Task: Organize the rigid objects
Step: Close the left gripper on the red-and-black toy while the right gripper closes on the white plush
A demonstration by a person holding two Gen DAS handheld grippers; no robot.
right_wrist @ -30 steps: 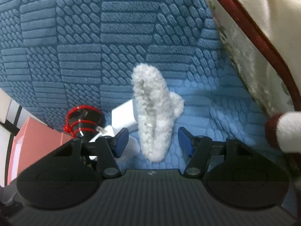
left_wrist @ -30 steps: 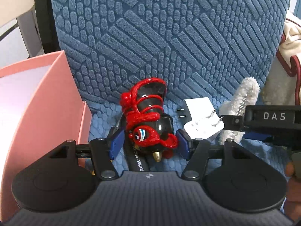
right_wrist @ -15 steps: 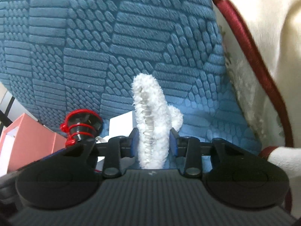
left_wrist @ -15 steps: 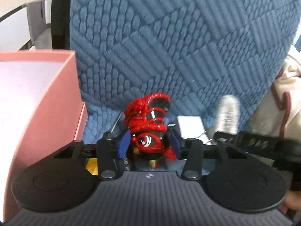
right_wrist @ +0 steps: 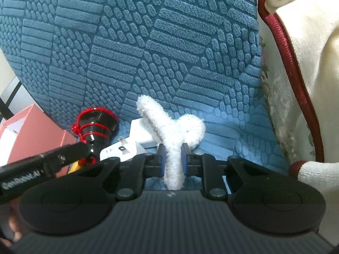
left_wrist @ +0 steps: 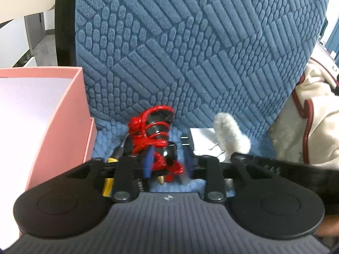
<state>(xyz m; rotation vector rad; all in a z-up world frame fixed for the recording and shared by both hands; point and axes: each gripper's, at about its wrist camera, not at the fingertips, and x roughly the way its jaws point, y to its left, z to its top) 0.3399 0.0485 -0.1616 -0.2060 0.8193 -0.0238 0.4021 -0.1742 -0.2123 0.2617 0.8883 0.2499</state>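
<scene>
A black toy wrapped in red cord (left_wrist: pixel 154 133) lies on the blue textured chair seat (left_wrist: pixel 106 135); it also shows in the right wrist view (right_wrist: pixel 95 127). My left gripper (left_wrist: pixel 168 164) is shut on the toy's lower end. My right gripper (right_wrist: pixel 172 158) is shut on a white fluffy piece (right_wrist: pixel 169 131), which bends above the jaws; it also shows in the left wrist view (left_wrist: pixel 228 133). White plug adapters (right_wrist: pixel 135 139) lie between the toy and the fluffy piece.
A pink open box (left_wrist: pixel 42 114) stands at the left on the seat. The blue chair back (right_wrist: pixel 148 42) rises right behind the objects. A cream blanket with red trim (right_wrist: pixel 296 63) lies at the right. A yellow-handled tool (left_wrist: pixel 109 169) lies under the left gripper.
Both grippers have closed: the left onto the red and black toy, the right onto the white fluffy piece, which now bends. Both views have risen slightly.
</scene>
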